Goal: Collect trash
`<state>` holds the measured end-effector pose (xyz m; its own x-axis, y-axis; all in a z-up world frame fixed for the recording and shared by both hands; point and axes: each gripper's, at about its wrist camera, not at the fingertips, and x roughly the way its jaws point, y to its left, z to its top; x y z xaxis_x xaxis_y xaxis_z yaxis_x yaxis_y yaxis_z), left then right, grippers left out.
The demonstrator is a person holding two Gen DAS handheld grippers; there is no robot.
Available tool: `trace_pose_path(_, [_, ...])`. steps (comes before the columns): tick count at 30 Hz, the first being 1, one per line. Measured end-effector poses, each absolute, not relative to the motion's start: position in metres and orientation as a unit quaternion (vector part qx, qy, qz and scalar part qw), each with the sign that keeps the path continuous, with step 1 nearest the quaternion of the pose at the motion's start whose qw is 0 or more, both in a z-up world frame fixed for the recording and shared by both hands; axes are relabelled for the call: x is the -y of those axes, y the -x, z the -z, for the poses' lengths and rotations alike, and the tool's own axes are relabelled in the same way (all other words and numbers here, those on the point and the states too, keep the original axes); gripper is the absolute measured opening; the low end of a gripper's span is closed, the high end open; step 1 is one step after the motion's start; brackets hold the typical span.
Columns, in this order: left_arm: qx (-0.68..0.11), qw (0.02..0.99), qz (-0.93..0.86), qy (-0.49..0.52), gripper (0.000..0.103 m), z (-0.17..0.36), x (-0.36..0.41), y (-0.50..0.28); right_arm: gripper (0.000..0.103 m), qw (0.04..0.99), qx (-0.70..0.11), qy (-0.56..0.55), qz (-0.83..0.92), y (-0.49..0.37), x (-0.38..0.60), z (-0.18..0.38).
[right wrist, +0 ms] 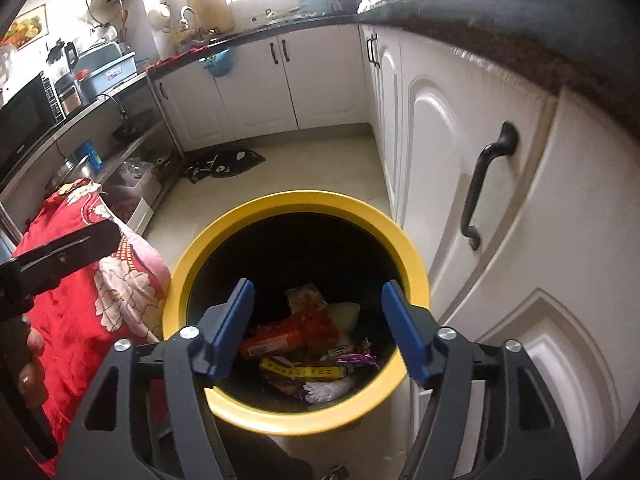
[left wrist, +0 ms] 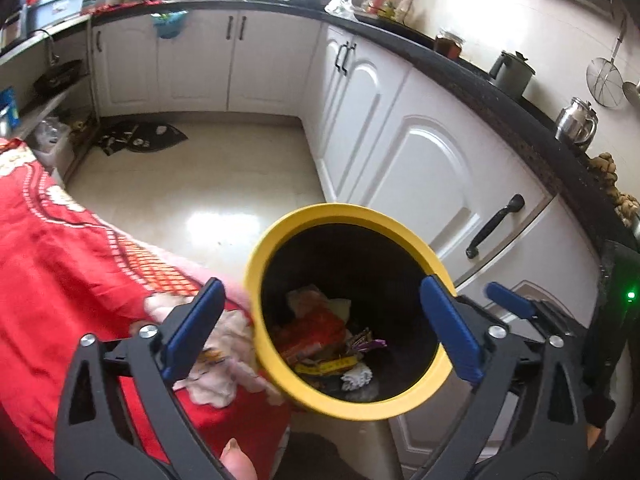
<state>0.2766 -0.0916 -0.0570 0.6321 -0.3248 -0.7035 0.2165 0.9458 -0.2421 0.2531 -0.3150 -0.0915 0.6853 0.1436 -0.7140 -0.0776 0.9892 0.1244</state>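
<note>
White kitchen cabinets [left wrist: 420,152] and a pale floor [left wrist: 192,184] fill the left wrist view. The left tool [left wrist: 320,328] points down, jaws spread wide and empty, straddling the near rim of the yellow bin [left wrist: 256,264], which stands beside a red floral cloth [left wrist: 60,248]. Wrappers [left wrist: 316,332] lie at the bin's dark bottom.

From the right wrist, the right tool [right wrist: 316,332] hangs over the bin [right wrist: 416,264] mouth, jaws wide apart, holding nothing. A red packet [right wrist: 296,330], yellow strip [right wrist: 304,371] and purple wrapper [right wrist: 356,357] lie inside.

The bin [right wrist: 296,412] stands on the floor [right wrist: 320,160] between the cloth-covered table [right wrist: 72,280] on its left and the cabinets [right wrist: 520,280] on its right; wrappers [right wrist: 296,332] lie inside it.
</note>
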Motion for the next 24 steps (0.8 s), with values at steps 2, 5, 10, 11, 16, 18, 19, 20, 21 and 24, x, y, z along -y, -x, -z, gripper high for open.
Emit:
trace_pose_path(2, [-0.397,0.904,0.144,0.069,0.092,0.052,0.084,-0.270,0.073,0.921,-0.385,-0.036,-0.059,-0.244,0.313,0.086])
trace_pose_path(5, [-0.389,0.908,0.138,0.072,0.092,0.045,0.071,-0.256,0.080,0.927,-0.371,-0.026,-0.057,-0.225,0.307,0.075])
trace_pose_path(10, [-0.375,0.915,0.124,0.077,0.092,0.033,0.050,-0.230,0.089,0.938,-0.342,-0.009,-0.054,-0.198,0.293,0.059])
trace_pose_path(11, [-0.372,0.917,0.122,0.079,0.092,0.030,0.046,-0.224,0.093,0.941,-0.335,-0.005,-0.051,-0.191,0.288,0.054])
trace_pose_path(16, [-0.352,0.926,0.110,0.081,0.092,0.015,0.028,-0.197,0.096,0.949,-0.310,-0.004,-0.051,-0.163,0.273,0.041])
trace_pose_path(18, [-0.346,0.929,0.105,0.081,0.092,0.011,0.022,-0.186,0.096,0.952,-0.301,-0.001,-0.053,-0.150,0.267,0.037])
trace_pose_path(19, [-0.343,0.930,0.104,0.080,0.092,0.009,0.021,-0.182,0.096,0.954,-0.295,0.003,-0.052,-0.143,0.265,0.034])
trace_pose_path(20, [-0.341,0.931,0.104,0.079,0.092,0.008,0.018,-0.177,0.096,0.955,-0.293,0.004,-0.052,-0.138,0.263,0.034])
trace_pose_path(21, [-0.339,0.932,0.101,0.077,0.092,0.007,0.016,-0.172,0.096,0.956,-0.290,0.004,-0.054,-0.131,0.259,0.033])
trace_pose_path(24, [-0.335,0.935,0.093,0.072,0.092,0.007,0.012,-0.160,0.096,0.958,-0.281,0.005,-0.057,-0.116,0.252,0.031])
